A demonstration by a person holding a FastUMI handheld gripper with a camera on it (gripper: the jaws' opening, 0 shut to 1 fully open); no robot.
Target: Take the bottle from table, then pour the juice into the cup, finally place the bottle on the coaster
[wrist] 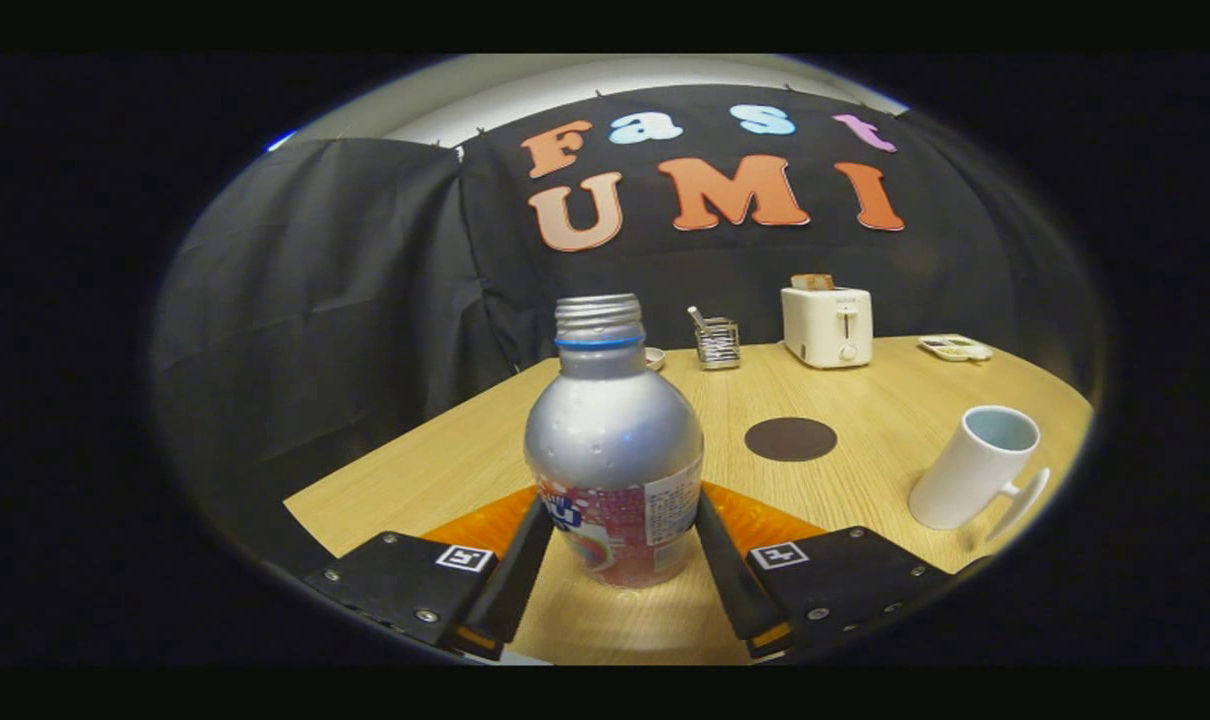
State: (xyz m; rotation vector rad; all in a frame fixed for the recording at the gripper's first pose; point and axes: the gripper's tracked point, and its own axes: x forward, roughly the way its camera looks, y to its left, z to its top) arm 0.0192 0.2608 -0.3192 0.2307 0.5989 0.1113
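1. The gripper (617, 545) is closing on the bottle (613, 450): both fingers (513, 585) are pressing against the lower labelled part of it, one on each side.
2. The bottle is standing upright between the fingers, silver body, uncapped threaded neck with a blue ring under the threads, pink and white label around the bottom.
3. Cannot tell whether the bottle's base is resting on the bench (865, 400) or sitting slightly above it.
4. The bench is a light wood surface, with the booth's black cloth wall hanging behind it.
5. The coaster (790, 439) is lying flat on the bench, dark and round, beyond the fingers and to the right of the bottle, apart from it.
6. The cup (975, 467) is sitting on the bench further right, near the coaster but not touching, white with a pale blue inside, handle facing right, appearing tilted in the fisheye view.
7. A white toaster (826, 326) is standing at the far side of the bench with something sticking out of its slot.
8. A small wire holder (717, 343) is standing left of the toaster.
9. A small flat tray-like item (954, 348) is lying right of the toaster, too small to identify.
10. A small white object (654, 357) is peeking out just behind the bottle's neck, mostly hidden.
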